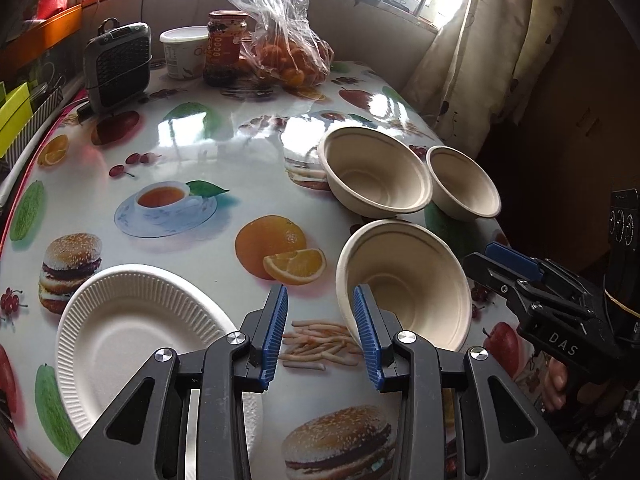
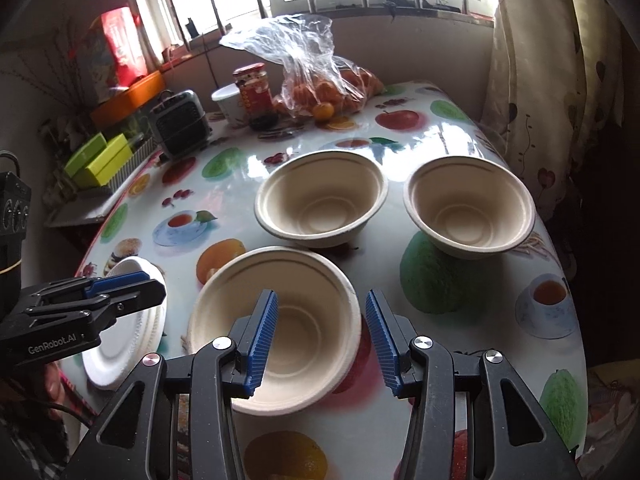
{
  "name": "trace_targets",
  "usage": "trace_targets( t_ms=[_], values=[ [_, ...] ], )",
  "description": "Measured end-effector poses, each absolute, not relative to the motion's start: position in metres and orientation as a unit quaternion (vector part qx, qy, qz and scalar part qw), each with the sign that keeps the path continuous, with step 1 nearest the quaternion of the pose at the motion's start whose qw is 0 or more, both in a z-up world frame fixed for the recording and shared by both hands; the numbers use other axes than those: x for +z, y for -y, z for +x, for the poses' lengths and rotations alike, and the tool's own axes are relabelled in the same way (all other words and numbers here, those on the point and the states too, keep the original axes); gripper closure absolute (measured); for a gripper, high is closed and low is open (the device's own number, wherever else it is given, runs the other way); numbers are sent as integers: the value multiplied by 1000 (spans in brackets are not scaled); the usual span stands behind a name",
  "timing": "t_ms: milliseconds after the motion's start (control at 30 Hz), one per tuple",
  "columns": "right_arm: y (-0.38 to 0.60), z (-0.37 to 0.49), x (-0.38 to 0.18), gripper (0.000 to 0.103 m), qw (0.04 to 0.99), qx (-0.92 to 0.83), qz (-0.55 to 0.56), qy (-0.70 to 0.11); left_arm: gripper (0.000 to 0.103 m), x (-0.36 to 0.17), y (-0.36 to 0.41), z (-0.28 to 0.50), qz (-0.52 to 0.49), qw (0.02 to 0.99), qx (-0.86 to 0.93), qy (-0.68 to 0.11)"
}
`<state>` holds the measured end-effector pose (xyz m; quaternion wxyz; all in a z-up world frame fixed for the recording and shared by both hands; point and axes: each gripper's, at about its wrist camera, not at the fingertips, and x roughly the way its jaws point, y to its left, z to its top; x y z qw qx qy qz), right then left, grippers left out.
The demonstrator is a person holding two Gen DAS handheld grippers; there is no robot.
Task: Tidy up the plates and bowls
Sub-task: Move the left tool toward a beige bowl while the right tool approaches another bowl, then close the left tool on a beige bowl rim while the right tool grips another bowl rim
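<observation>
Left wrist view: left gripper (image 1: pixel 320 330) fingers apart, covering part of the paper plate (image 1: pixel 132 332). Right gripper (image 2: pixel 322 338) fingers apart, straddling the near bowl's (image 2: pixel 276 320) rim on the tabletop (image 2: pixel 460 344).

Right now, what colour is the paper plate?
White, with a ribbed rim; the paper plate shows best in the left wrist view.

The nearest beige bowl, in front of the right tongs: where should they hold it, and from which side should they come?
Grip the rim of the nearest bowl at its near right edge, one finger inside, one outside. It stands upright and wide open, with a thin flared lip, and the open right tongs already straddle that side from above.
</observation>
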<state>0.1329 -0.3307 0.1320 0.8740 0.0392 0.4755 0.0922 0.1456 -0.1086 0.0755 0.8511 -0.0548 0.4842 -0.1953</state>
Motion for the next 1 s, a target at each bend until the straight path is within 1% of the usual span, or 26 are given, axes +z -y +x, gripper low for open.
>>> trace_targets(
  t_ms=[233,533,600,767,800,833,1000],
  values=[
    [356,127,120,57,874,89,50,-476,67,62,128,153,-62,841,-194,-500],
    [361,128,104,59,862,120,67,-488,68,48,140,160,-77,829,-196,-519],
    [361,129,103,65,860,127,71,-489,70,50,143,159,-73,830,-197,-516],
    [362,130,100,77,854,142,81,-494,70,48,149,161,-71,827,-204,-520],
    [362,130,100,82,854,143,82,-494,70,47,150,161,-71,825,-204,-522],
    [363,130,100,84,853,142,82,-495,70,46,151,161,-71,824,-206,-523],
    [368,127,102,84,855,134,86,-493,70,46,159,158,-64,820,-215,-526]
  ],
)
